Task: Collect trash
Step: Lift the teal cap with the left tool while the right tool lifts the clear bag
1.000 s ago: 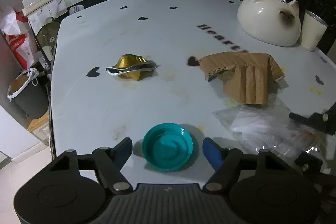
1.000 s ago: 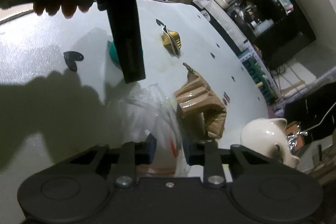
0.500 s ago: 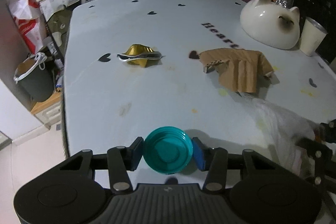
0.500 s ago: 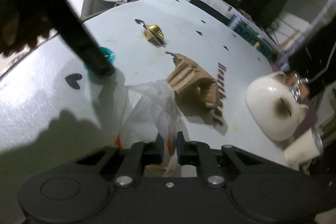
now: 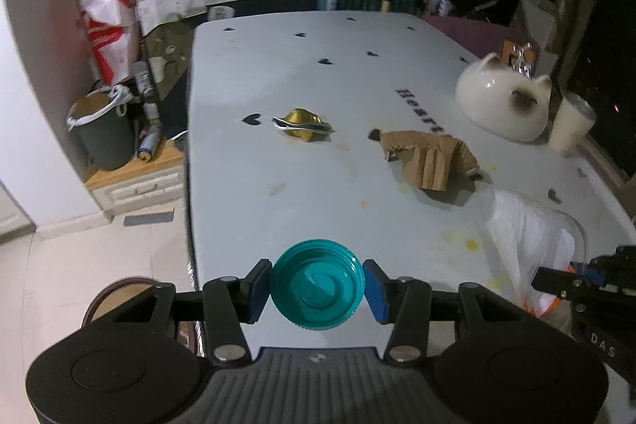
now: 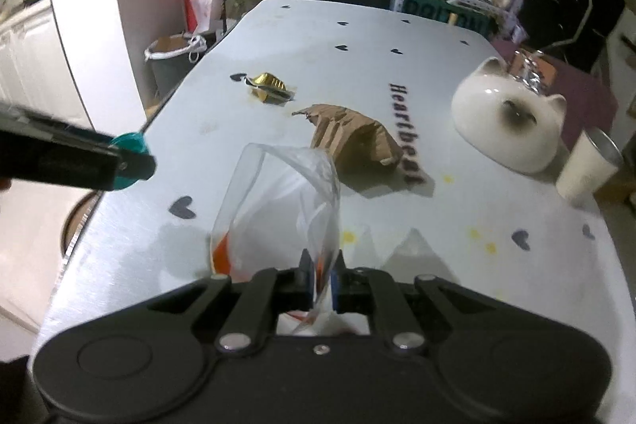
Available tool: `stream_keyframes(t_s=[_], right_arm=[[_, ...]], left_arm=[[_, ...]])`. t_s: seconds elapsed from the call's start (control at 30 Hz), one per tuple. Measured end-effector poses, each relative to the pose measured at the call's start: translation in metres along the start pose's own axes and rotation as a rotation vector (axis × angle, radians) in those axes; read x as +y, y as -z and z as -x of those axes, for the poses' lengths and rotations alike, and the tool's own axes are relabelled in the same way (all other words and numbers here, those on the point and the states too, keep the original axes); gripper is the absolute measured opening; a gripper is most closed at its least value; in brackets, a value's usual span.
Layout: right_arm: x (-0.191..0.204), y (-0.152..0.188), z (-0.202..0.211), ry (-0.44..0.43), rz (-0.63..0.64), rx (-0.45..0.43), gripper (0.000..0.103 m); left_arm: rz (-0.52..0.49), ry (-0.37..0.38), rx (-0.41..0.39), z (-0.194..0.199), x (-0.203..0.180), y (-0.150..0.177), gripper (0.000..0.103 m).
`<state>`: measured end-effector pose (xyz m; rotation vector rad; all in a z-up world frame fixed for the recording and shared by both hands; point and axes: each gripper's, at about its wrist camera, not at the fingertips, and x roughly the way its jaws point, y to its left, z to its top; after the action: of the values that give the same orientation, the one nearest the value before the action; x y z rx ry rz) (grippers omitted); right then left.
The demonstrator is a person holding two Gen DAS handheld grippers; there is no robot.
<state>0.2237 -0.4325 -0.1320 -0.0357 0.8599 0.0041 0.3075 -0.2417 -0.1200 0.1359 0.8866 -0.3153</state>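
Left wrist view: left tool [image 5: 317, 289] clamped on teal lid [image 5: 317, 289], blue pads tight vs. its rim both sides, lid lifted clear of the white counter [image 5: 246, 209], over its near edge. Further back on the counter: crushed gold wrapper [image 5: 303, 125], crumpled brown paper [image 5: 431, 158], cat-shaped ceramic bowl [image 5: 503, 106], cup [image 5: 572, 128]. At right, right tool [image 5: 572, 277] w/ clear plastic bag [image 5: 524, 237].

Right wrist view: right tool [image 6: 319, 275] closed on clear plastic bag [image 6: 278, 209], film pinched betw. its pads, bag's open mouth standing up off the counter [image 6: 457, 253]. Left tool [image 6: 131, 161] w/ teal lid [image 6: 131, 146] at left. Gold wrapper [image 6: 270, 87] & brown paper [image 6: 353, 138] lie beyond the bag; dark bin [image 6: 175, 60] on floor beside the counter.
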Motion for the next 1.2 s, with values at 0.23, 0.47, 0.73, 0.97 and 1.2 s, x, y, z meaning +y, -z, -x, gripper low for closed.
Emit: stream_keyframes(t_s=[0.23, 0.47, 0.73, 0.97, 1.2], right_arm=[[0.000, 0.003, 0.037, -0.060, -0.096, -0.005, 0.008], [0.011, 0.007, 0.071, -0.081, -0.112, -0.036, 0.008], [0.021, 0.014, 0.096, -0.119, -0.124, -0.057, 0.008], [0.032, 0.020, 0.103, -0.142, -0.098, -0.059, 0.008], [0.046, 0.020, 0.109, -0.157, -0.066, -0.065, 0.008]], left_arm=[[0.051, 0.002, -0.028, 0.044, 0.003, 0.016, 0.050], [0.094, 0.004, -0.050, 0.080, 0.005, 0.038, 0.050], [0.113, -0.047, -0.064, 0.110, 0.010, 0.061, 0.050], [0.158, -0.086, -0.075, 0.129, 0.017, 0.078, 0.050], [0.203, -0.106, -0.086, 0.144, 0.028, 0.091, 0.050]])
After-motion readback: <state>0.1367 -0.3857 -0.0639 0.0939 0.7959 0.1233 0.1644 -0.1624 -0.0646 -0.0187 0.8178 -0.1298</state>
